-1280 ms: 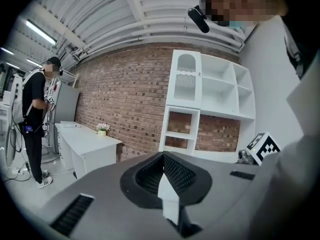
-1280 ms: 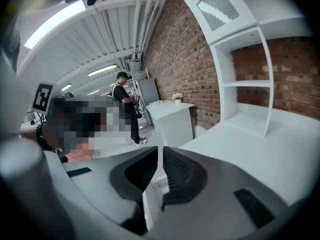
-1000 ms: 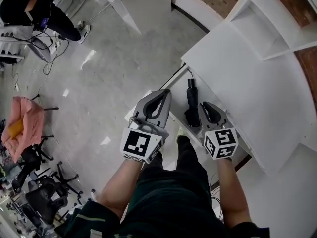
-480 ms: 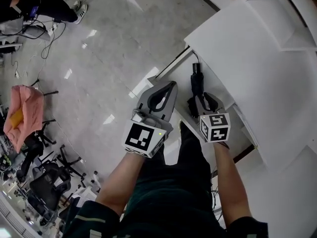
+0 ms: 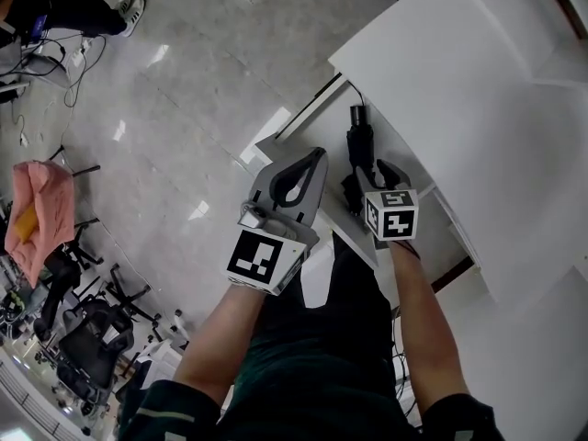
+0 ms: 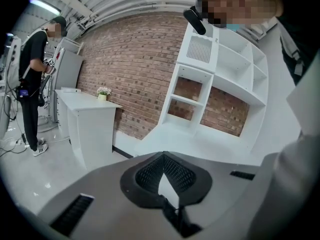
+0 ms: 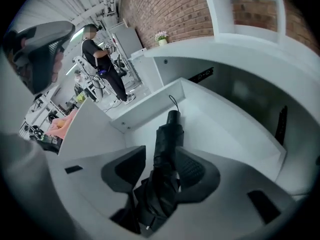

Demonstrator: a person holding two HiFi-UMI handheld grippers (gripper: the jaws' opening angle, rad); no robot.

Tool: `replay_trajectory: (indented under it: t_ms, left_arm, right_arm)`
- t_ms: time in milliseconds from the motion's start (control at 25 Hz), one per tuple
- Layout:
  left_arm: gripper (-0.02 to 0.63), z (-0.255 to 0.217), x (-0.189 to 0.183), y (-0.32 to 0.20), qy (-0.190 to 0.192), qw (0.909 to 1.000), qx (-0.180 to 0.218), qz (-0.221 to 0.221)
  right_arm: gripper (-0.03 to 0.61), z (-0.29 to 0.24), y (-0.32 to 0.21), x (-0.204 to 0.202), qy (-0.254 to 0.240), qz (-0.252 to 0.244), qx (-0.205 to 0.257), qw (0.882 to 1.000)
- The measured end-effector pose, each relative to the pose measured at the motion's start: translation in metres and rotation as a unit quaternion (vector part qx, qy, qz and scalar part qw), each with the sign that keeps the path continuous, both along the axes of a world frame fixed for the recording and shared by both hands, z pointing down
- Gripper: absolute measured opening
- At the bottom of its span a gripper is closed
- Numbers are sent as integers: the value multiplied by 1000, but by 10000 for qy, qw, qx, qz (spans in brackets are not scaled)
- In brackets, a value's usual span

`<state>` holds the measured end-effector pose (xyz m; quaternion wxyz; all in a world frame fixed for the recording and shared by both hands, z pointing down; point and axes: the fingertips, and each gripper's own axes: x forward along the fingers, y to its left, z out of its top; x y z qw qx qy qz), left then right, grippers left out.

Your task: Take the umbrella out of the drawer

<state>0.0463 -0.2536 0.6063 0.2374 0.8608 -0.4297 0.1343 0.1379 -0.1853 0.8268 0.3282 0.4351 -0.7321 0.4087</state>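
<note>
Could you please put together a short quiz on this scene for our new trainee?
1. True or false: the umbrella lies folded inside the open drawer.
2. What stands between the right claw's jaws? A nothing; B the umbrella; C a cup.
3. Fill in: the left claw is ___ (open or shut).
Key: 1 true. 2 B; those jaws have just been opening and are not clamped on it. 3 shut.

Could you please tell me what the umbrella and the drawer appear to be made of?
Umbrella: black fabric, probably nylon or polyester, matte, bunched in soft creases. Drawer: smooth white-coated board, likely laminate, with flat, square-edged panels.
</note>
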Motion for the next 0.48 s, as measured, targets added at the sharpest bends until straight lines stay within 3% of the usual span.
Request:
replay_trajectory:
  t_ms: [480]
  left_arm:
    - [6,36,10,-8,-49,9998,-153,-89]
  right_arm:
    - [250,59,-1,-5,189,-20,-512,9985]
